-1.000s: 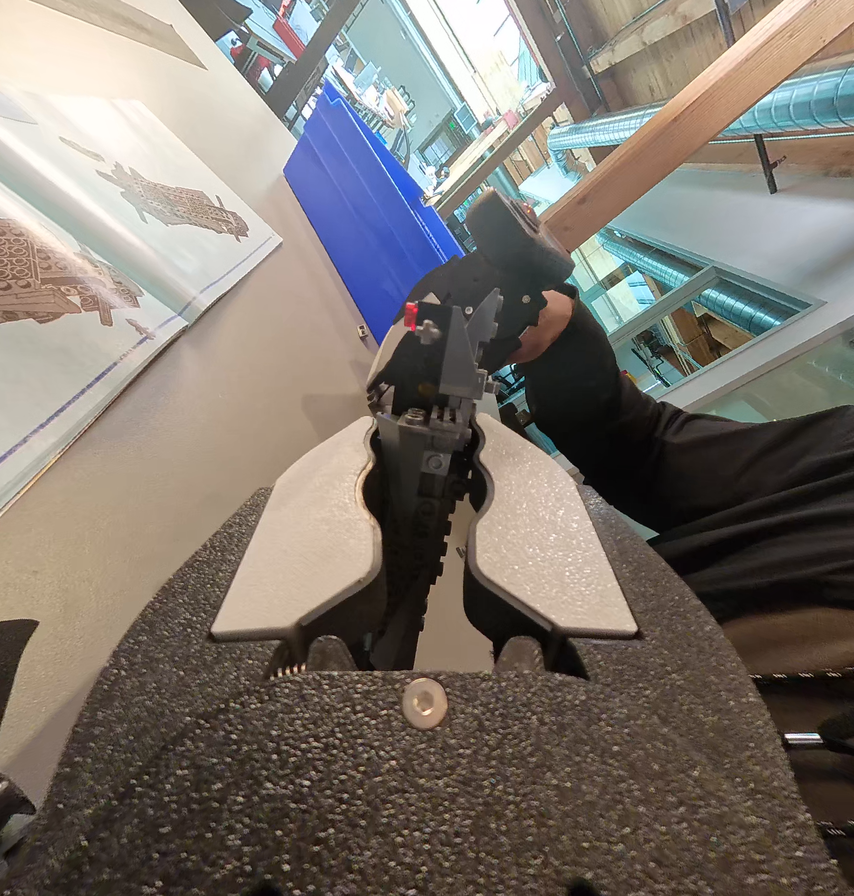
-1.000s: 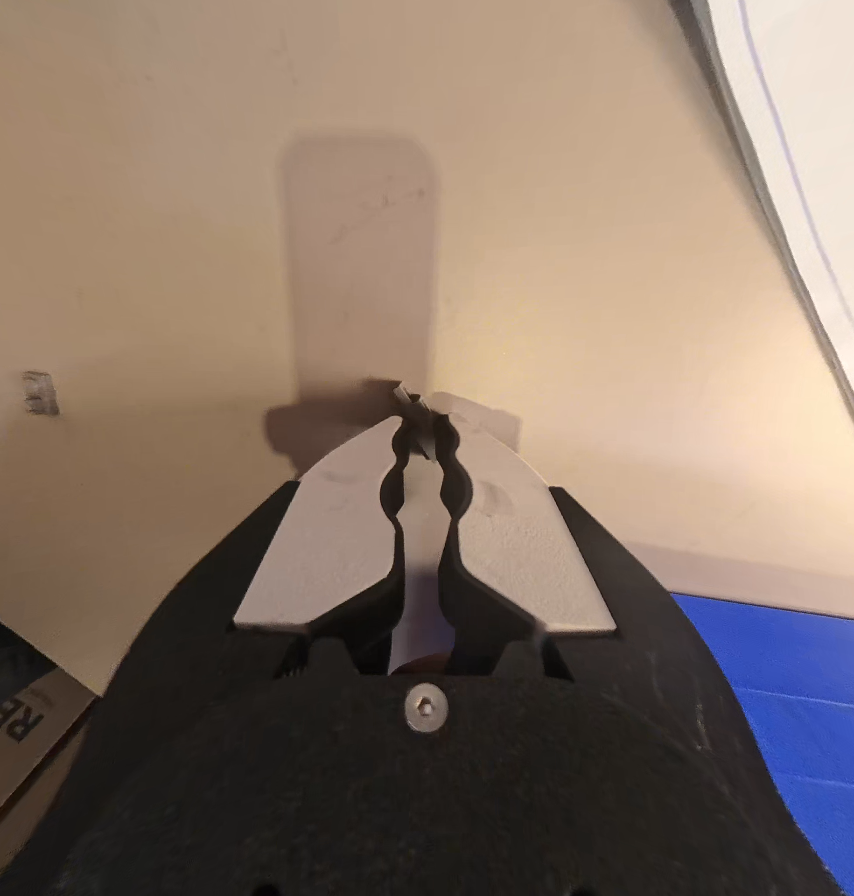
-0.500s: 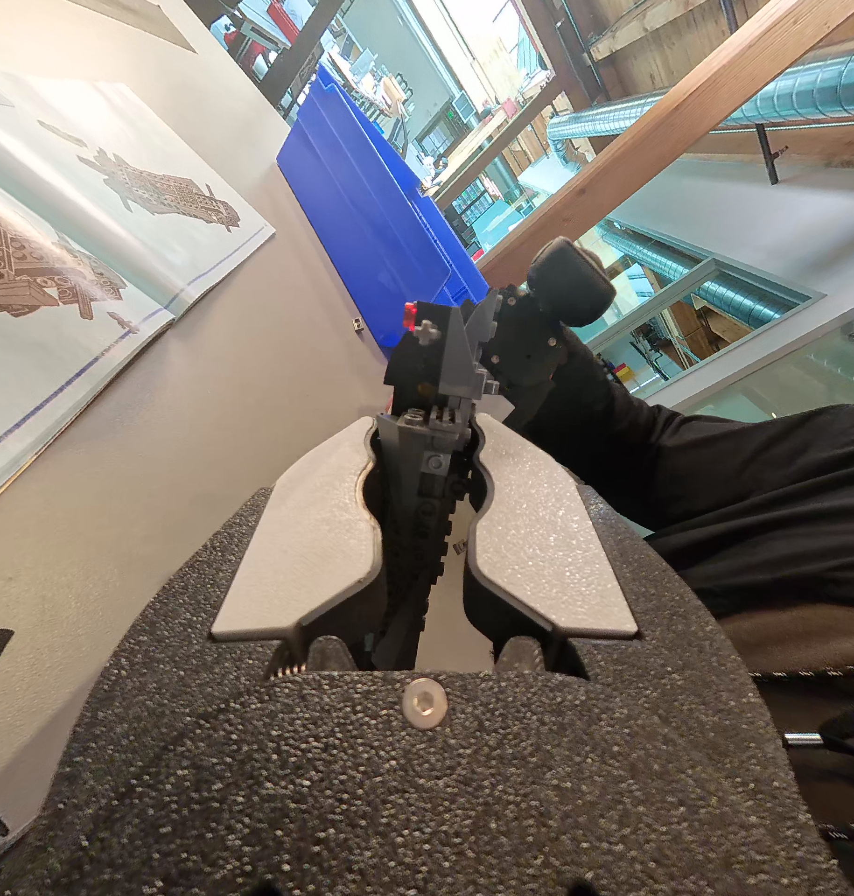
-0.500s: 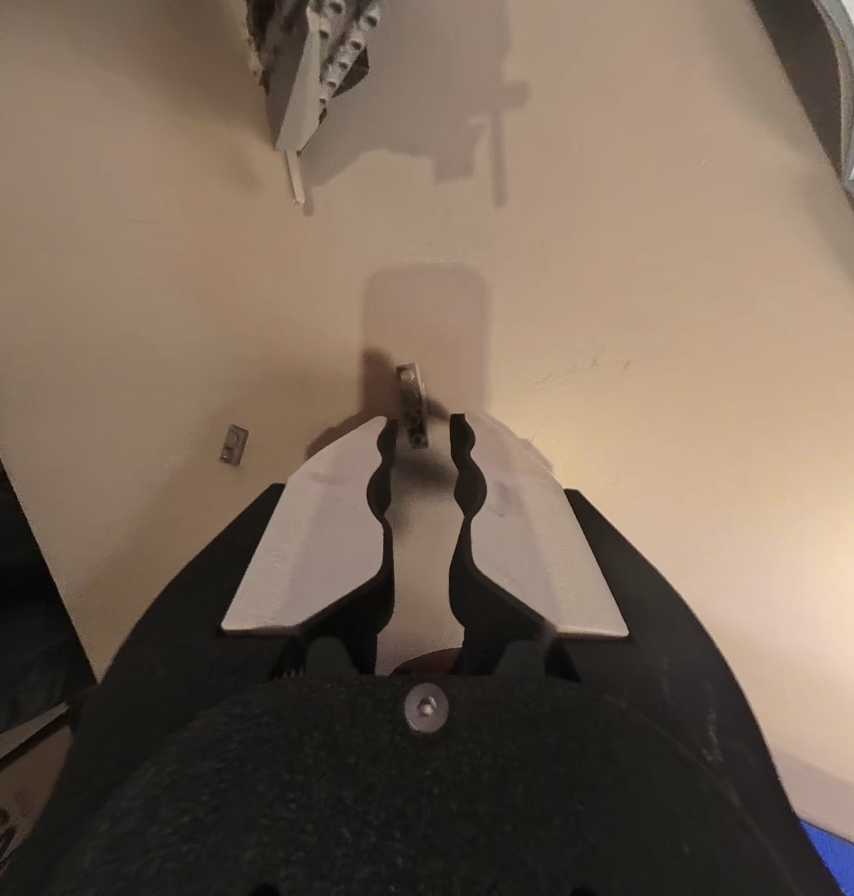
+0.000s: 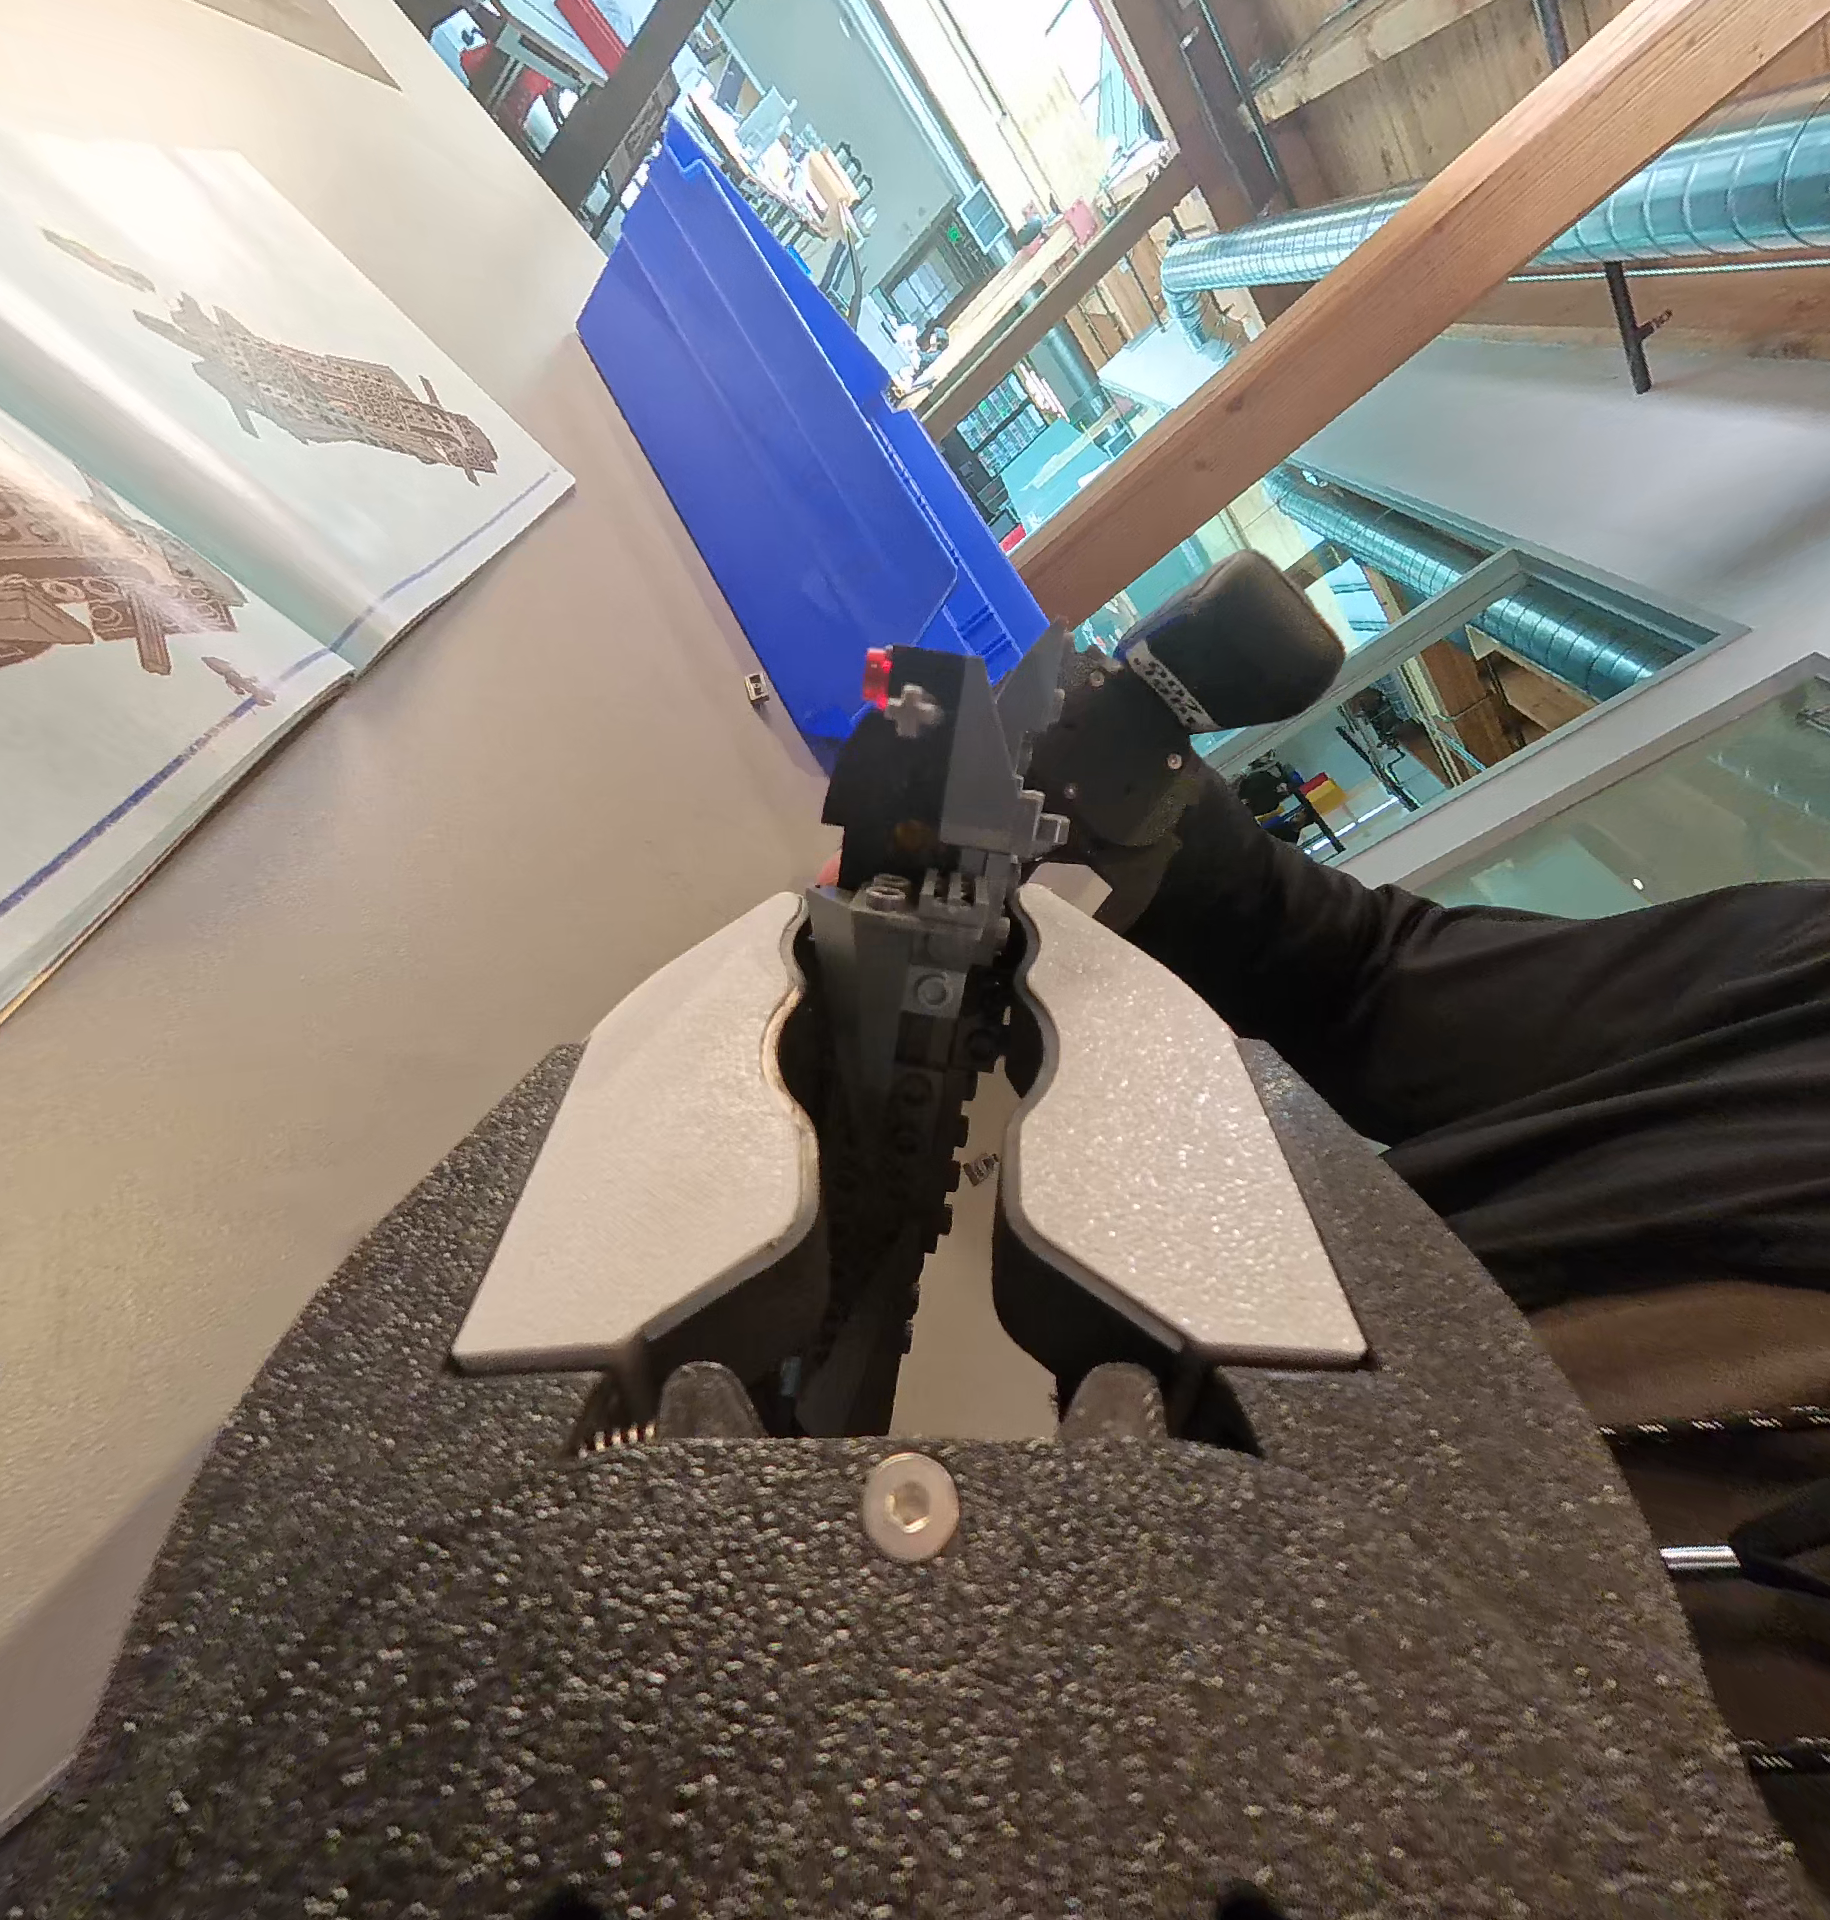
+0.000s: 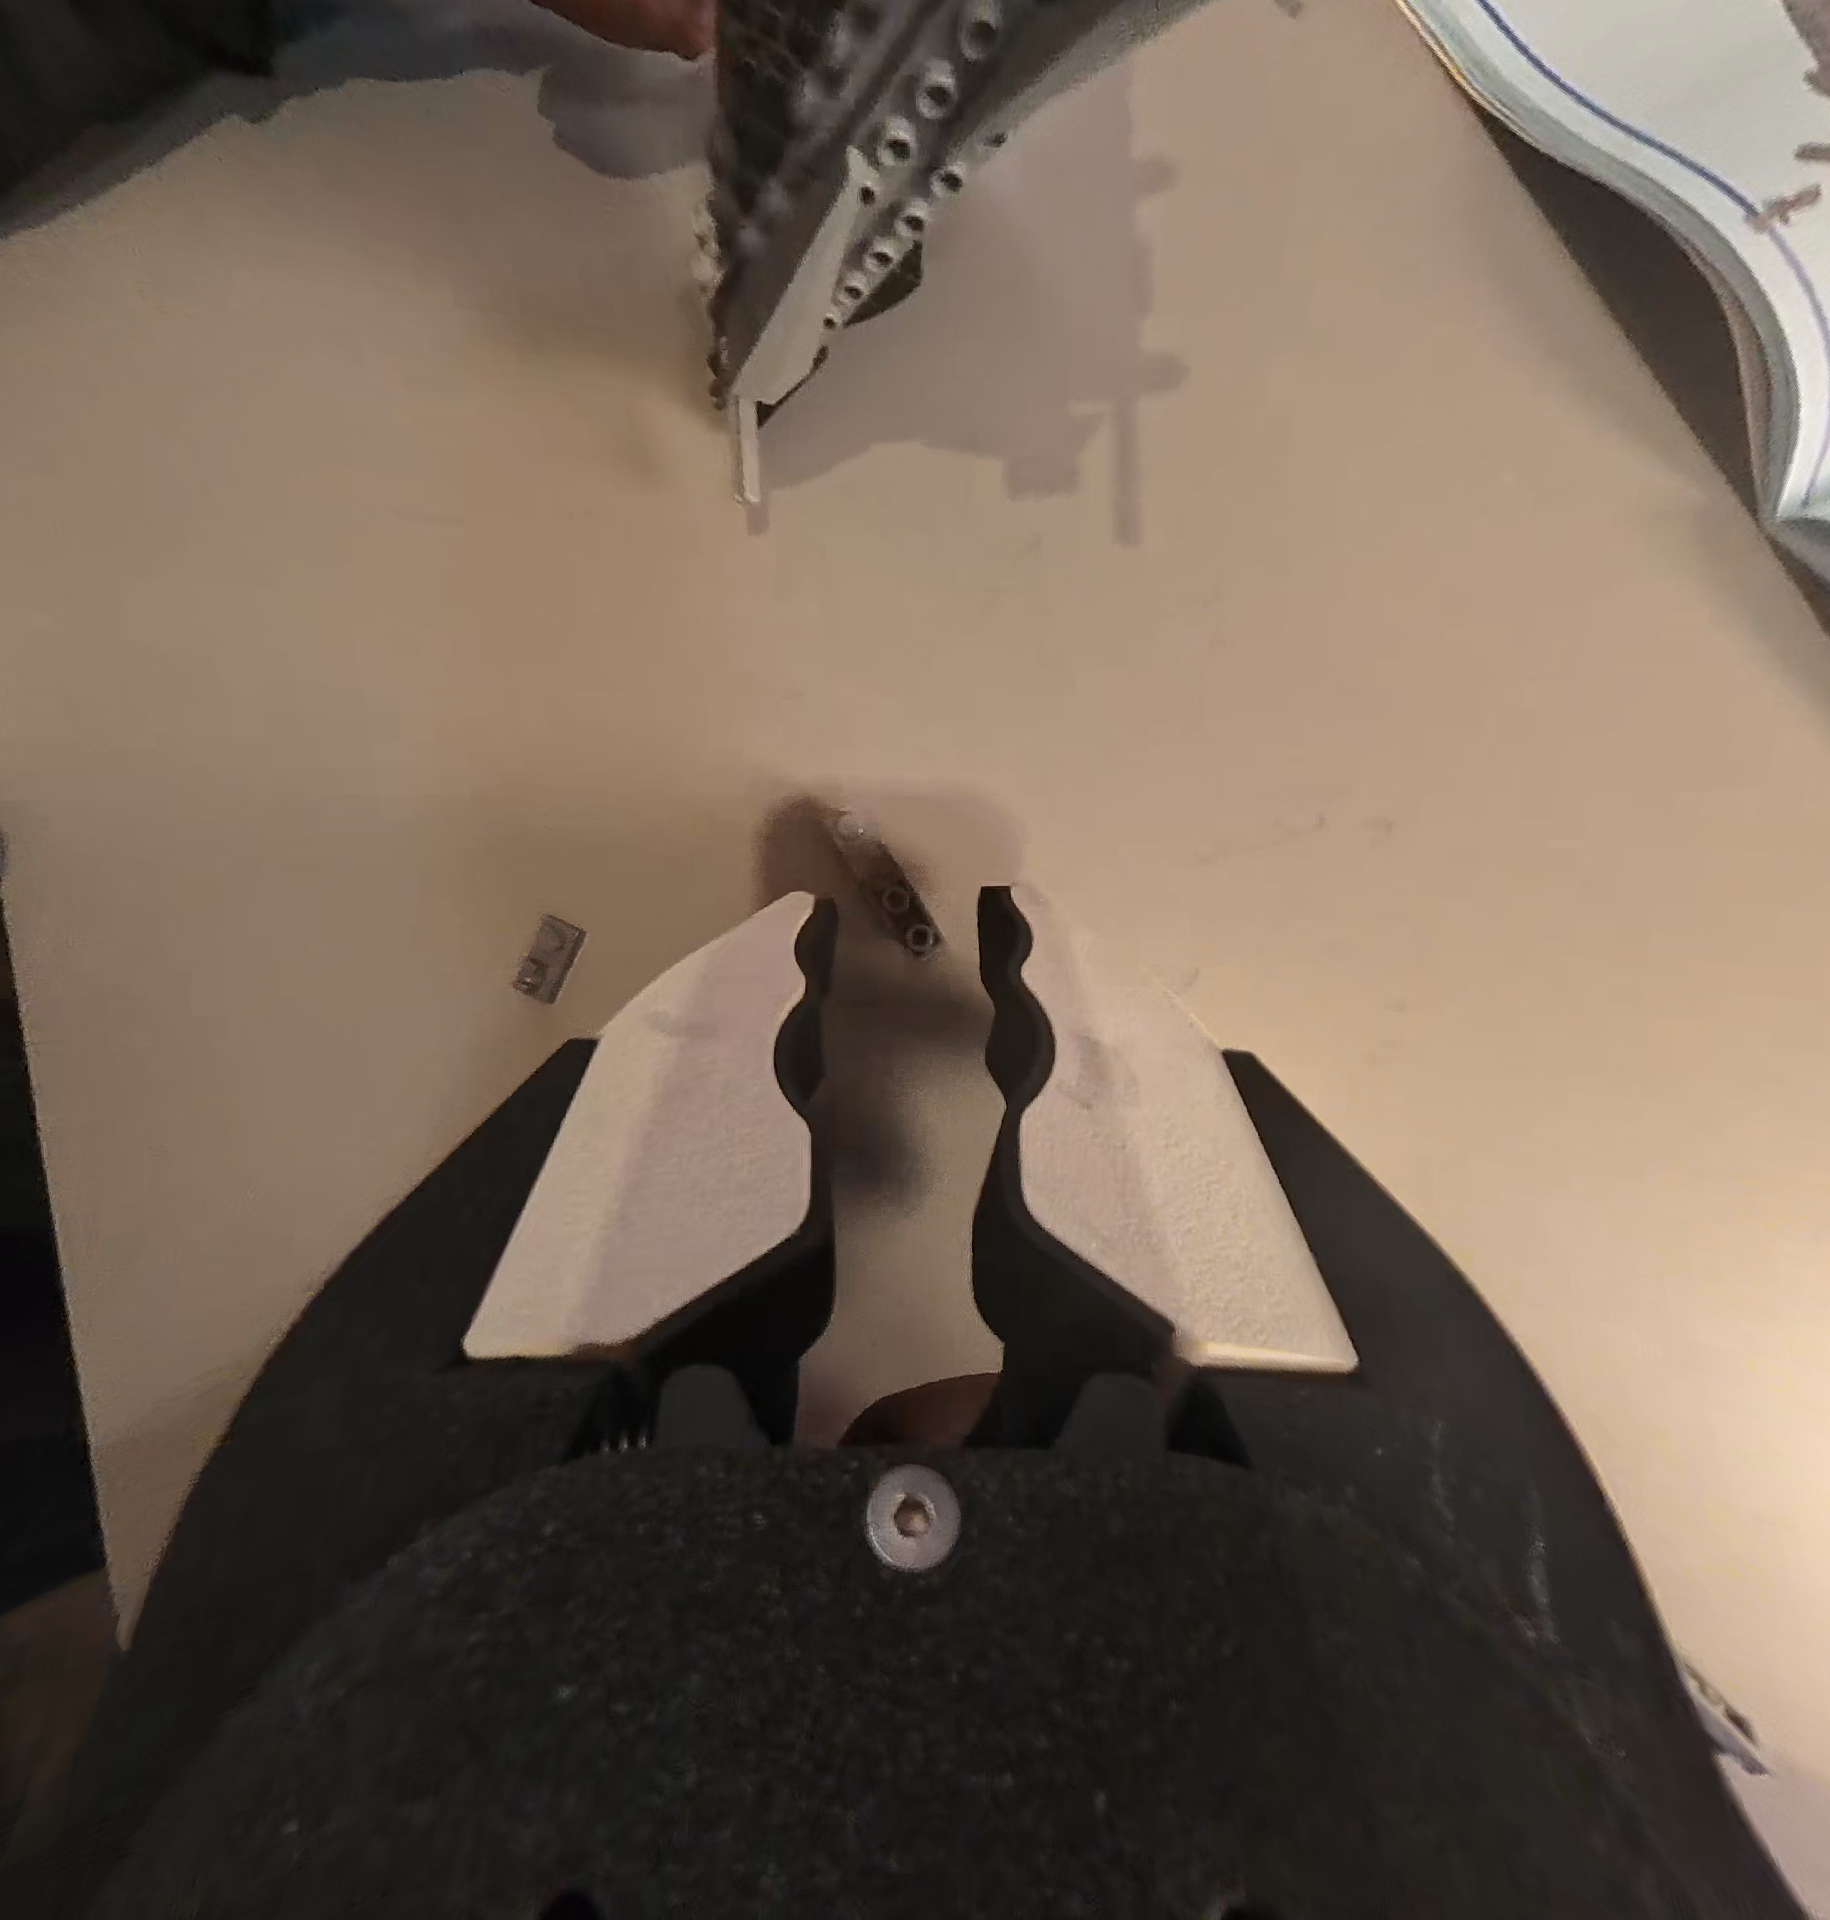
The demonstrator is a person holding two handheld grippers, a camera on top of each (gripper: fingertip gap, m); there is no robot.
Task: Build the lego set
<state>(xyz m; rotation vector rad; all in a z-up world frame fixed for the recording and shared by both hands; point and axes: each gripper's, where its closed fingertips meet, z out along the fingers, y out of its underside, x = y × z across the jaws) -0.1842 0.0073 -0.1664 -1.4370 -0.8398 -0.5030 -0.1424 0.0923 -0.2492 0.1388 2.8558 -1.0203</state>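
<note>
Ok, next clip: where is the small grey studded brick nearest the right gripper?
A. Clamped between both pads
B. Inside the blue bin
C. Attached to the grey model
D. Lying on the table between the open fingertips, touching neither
D. The right gripper stands open, and the small grey brick lies on the table between its fingertips, with a gap on either side.

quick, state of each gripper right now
Left gripper: shut on the grey and black brick model.
Right gripper: open, holding nothing; a small grey brick piece lies on the table at its tips.
</note>
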